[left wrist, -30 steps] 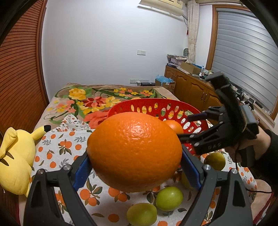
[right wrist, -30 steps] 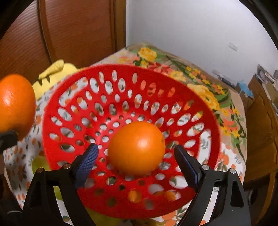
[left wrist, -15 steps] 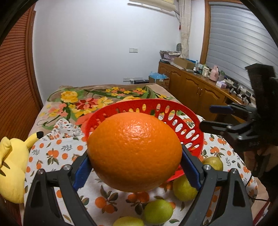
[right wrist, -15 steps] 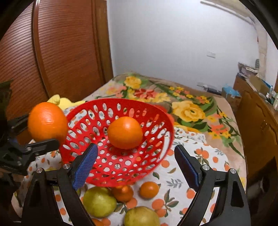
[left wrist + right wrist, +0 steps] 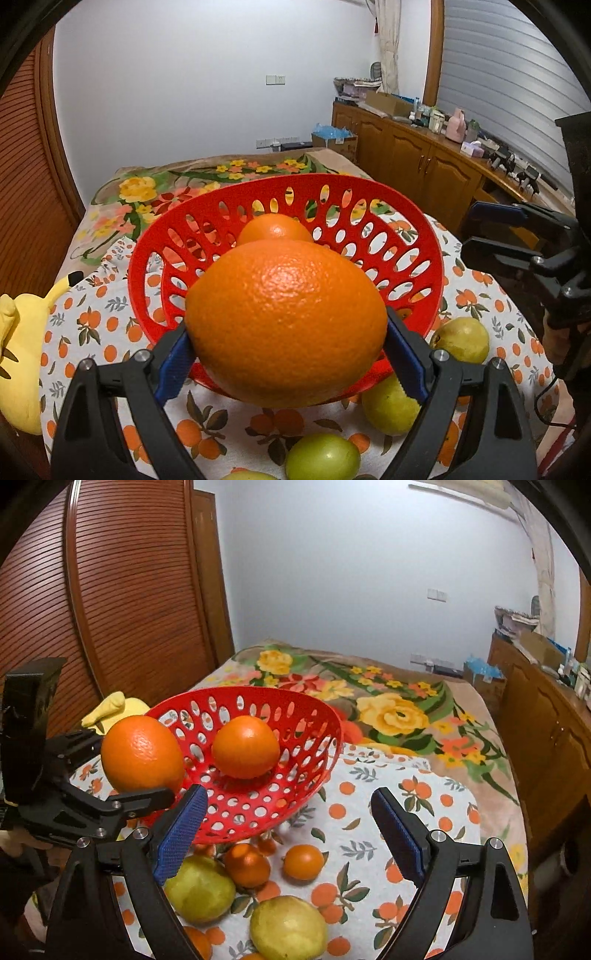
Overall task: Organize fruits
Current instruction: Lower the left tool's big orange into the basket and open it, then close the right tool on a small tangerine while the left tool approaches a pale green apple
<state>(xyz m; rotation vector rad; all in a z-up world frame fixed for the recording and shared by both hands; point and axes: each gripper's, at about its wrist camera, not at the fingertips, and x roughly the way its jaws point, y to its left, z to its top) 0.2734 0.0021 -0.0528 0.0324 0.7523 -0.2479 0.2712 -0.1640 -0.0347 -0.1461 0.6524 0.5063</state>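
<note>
Left gripper [image 5: 286, 356]: blue pads clamped on both sides of a large orange [image 5: 286, 328], held above the near rim of the red perforated basket [image 5: 417, 236]. A second orange [image 5: 245, 746] lies inside the basket, beyond the held one. Past the left gripper's fingertips, on the orange-print cloth [image 5: 373, 786], sit green-yellow pears [image 5: 460, 339]. Right gripper [image 5: 288, 830]: jaws spread wide, nothing between the pads; the basket stands ahead and slightly left of it. Two small tangerines [image 5: 303, 862] and two pears [image 5: 199, 888] lie on the cloth between and below its fingers.
</note>
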